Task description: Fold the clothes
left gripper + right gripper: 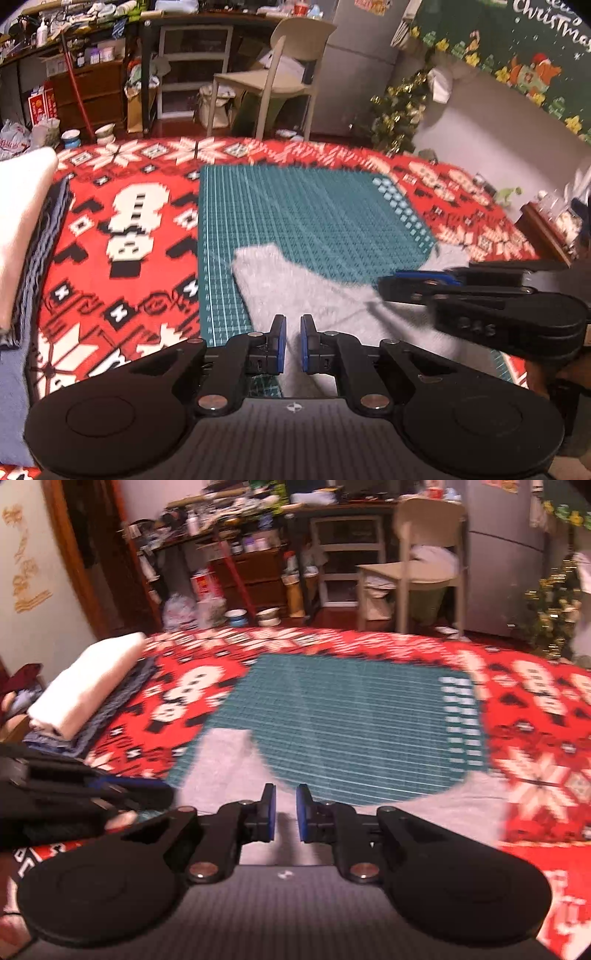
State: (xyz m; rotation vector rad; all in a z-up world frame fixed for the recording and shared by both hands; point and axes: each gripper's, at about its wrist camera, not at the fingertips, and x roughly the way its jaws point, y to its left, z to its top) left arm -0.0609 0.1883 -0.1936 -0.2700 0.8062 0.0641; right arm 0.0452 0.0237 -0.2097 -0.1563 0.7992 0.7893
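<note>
While I look down the left wrist camera, my left gripper [292, 332] hangs over the near part of a grey garment [295, 291] with its blue-padded fingers [279, 339] a small gap apart and nothing between them. That garment lies on a green cutting mat [306, 214], one arm of cloth reaching up the mat's left side and another running off to the right, so bare mat shows between them. My right gripper [391, 290] comes in from the right, low over the cloth; it is side-on and blurred here, so from this view I cannot tell how its jaws stand. Under the mat lies a red patterned blanket [129, 206]. At the left edge a white folded cloth [22, 221] sits on top of a stack of blue folded clothes [44, 251]. Beyond the blanket stand a beige chair [273, 77] and, to the right, a small Christmas tree [397, 110].

From the right wrist camera, which is blurred, the right gripper [285, 810] also hovers above the grey garment [229, 771], fingers [303, 812] slightly parted and empty. The left gripper [155, 794] crosses the lower left, covering that corner of the mat [351, 720]. The white folded cloth [88, 679] and the blue stack [110, 709] lie at the left, the chair [424, 554] behind.
</note>
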